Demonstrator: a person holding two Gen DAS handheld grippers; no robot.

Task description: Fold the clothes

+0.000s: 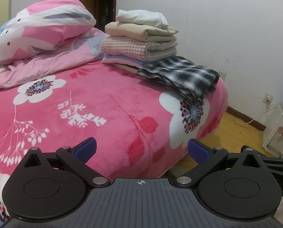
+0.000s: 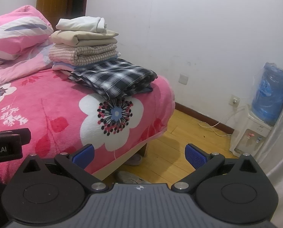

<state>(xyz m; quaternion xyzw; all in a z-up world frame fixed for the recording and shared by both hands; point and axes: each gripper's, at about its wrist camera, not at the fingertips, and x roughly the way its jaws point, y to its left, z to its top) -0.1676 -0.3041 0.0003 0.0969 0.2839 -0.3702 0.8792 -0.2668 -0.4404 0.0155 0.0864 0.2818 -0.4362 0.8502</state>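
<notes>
A stack of folded clothes point(image 1: 139, 43) point(image 2: 84, 45) sits at the far corner of the bed, white on top, then beige, pink check and pale blue. In front of it lies a folded dark plaid garment point(image 1: 181, 75) point(image 2: 115, 77) near the bed's right edge. My left gripper point(image 1: 141, 150) hangs open over the pink flowered blanket point(image 1: 80, 106), well short of the clothes, with nothing between its blue pads. My right gripper point(image 2: 139, 153) is open too, held off the bed's near corner above the floor. The left gripper's body point(image 2: 6, 144) shows at the right wrist view's left edge.
A pink quilt and pillow point(image 1: 40, 30) are heaped at the bed's far left. A white wall point(image 2: 198, 38) runs behind. On the wooden floor point(image 2: 179, 138) to the right stand a water dispenser point(image 2: 255, 129) with a blue bottle, a cable, and shoes point(image 2: 130, 176) by the bed.
</notes>
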